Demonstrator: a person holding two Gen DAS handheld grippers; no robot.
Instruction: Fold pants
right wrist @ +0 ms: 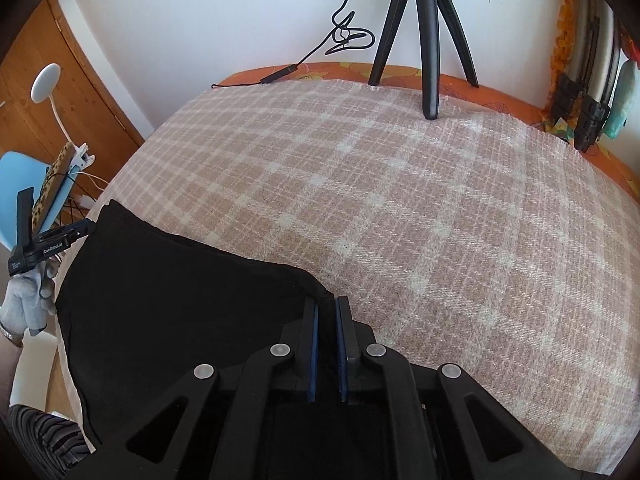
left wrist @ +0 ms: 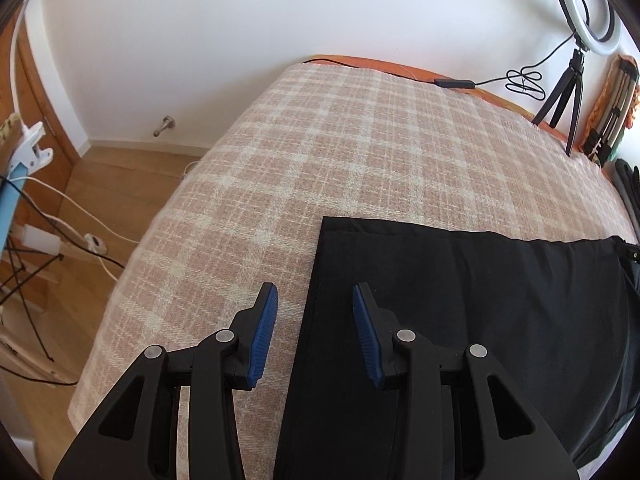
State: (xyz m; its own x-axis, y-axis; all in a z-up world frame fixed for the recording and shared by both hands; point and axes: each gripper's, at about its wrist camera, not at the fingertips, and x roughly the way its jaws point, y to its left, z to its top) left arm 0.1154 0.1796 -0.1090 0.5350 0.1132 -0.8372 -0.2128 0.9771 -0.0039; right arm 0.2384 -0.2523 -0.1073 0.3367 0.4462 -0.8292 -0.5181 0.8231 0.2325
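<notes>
Seeing our left claw [left wrist: 314,294] spread wide, hovering over the pants' [left wrist: 460,300] left edge, black pants lying flat on the plaid bed blanket [left wrist: 340,140], our right claw [right wrist: 326,312] pinched narrow on the pants' far corner.

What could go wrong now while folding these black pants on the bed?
The right gripper pinches only the edge of the black fabric pants; it may slip free. The left gripper is open above the hem, so that side could drag on the plaid woven blanket. A wide swing might hit the black plastic tripod.
</notes>
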